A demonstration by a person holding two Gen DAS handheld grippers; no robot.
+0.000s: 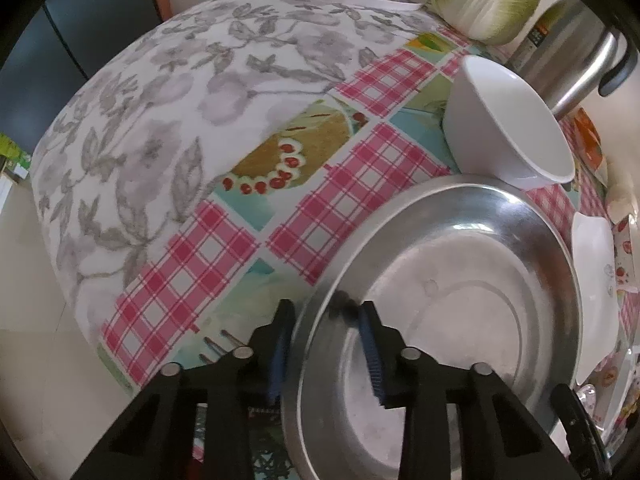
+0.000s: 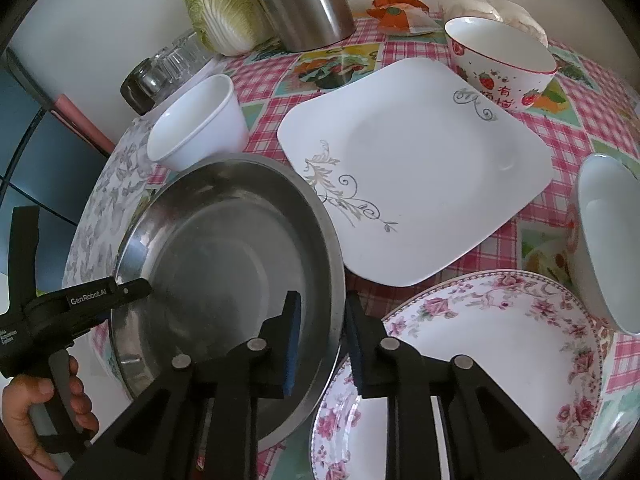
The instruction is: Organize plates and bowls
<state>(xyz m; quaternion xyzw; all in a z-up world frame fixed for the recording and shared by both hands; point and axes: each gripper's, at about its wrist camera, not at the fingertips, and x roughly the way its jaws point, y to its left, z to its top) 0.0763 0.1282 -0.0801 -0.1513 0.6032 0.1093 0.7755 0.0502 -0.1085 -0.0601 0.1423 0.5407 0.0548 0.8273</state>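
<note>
You have both tools on the steel plate (image 2: pixel 224 248), one on each side of it. Your left tool (image 1: pixel 326 344) straddles the plate's rim on the side toward the tabletop (image 1: pixel 160 128) edge with the grey flowered cloth: one pad outside the rim, one inside, the pads narrowed down around the lip and, as far as the view shows, bearing on it. Your right tool (image 2: pixel 320 340) straddles the opposite rim, the side next to the flowered plate (image 2: pixel 500 340), again with one pad inside the plate and one outside, drawn close onto the rim. So the plate lies between your two hands, held across its width, and neither hand is nearer than the other; the line from tool to tool runs roughly from the cloth-covered edge toward the middle of the tabletop. What the next move turns on, I'd judge, is what lies beyond your right tool: the flowered plate sits just beside and partly under the steel rim there, and the square white plate (image 2: pixel 416 168) touches or nearly touches the rim further back. The plain white bowl (image 2: pixel 200 120) stands just behind the steel plate, so lift level before carrying sideways.
</note>
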